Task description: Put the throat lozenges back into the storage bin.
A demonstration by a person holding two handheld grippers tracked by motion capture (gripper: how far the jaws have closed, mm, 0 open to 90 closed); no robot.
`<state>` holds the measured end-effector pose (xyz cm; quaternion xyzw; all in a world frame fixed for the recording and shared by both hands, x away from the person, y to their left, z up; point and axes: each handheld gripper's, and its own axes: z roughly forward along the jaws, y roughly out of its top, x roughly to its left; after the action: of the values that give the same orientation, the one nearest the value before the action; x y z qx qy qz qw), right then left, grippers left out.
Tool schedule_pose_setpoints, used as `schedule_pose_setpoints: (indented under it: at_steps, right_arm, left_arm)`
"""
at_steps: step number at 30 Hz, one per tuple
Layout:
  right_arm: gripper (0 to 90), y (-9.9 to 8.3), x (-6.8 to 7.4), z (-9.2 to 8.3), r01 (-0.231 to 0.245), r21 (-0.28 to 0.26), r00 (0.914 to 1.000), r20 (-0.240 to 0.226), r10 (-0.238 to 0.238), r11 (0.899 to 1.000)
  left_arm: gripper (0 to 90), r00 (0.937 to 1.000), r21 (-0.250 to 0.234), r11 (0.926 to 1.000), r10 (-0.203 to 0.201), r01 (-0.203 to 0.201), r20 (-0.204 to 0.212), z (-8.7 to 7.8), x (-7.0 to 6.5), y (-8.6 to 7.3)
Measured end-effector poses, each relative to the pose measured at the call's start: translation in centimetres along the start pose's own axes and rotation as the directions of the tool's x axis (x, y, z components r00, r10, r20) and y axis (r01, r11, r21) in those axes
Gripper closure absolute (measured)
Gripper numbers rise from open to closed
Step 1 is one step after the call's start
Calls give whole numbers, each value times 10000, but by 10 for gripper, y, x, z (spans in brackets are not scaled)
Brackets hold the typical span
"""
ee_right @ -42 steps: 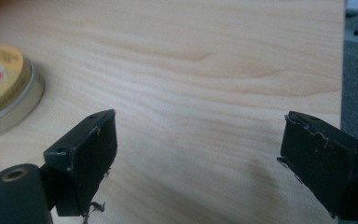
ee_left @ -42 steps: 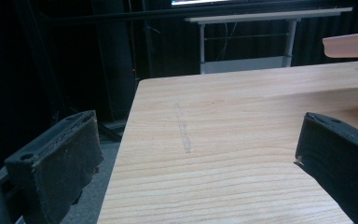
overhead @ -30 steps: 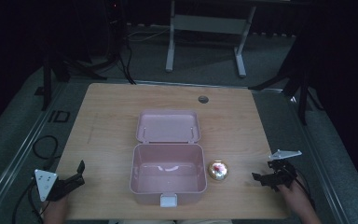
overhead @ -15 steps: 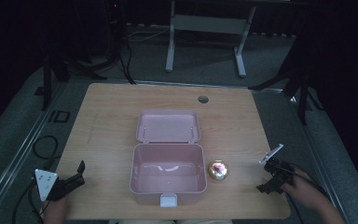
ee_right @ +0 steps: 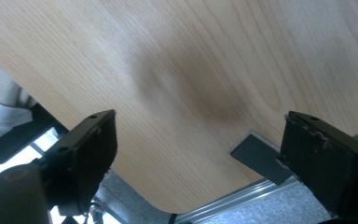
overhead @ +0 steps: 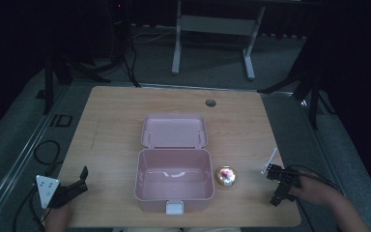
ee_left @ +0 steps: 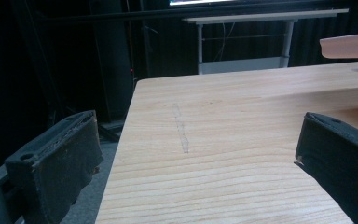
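Right gripper (overhead: 276, 186) at table (overhead: 116, 121) right edge, jaws wide, empty, near ball (overhead: 226, 176). Ball sits just beside open pink box (overhead: 173, 195), right side. Left gripper (overhead: 72, 186) at front-left corner, jaws wide, empty

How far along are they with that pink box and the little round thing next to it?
Done: the pink box already lies open, its lid flat behind it, and looks empty. In hand: nothing; the left gripper and right gripper are both open, apart from everything. Left: probably putting the small round ball beside the box inside, then closing the lid.
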<state>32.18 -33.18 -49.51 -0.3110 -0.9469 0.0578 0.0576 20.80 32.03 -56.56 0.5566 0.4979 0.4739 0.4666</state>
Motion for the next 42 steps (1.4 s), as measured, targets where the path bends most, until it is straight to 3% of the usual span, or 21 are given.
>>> schedule_pose_setpoints:
  at_steps: [14,21,27,42]
  right_arm:
    - [121,30,7,-4,629,88,9979,150,-630,9980]
    - [117,53,17,-4,1252,-283,9920,225,-1246,9917]
    - [121,74,23,-3,2002,-242,9786,540,-1987,9795]
    - [141,126,34,1,3012,-362,9517,737,-2980,9529]
  left_arm:
    - [5,10000,-10,10000,0,0,3,0,0,0]
    - [5,10000,11,10000,-6,6,51,0,0,0]
    - [5,10000,29,10000,-5,5,91,0,0,0]
    - [5,9998,93,10000,6,-8,176,1,1,1]
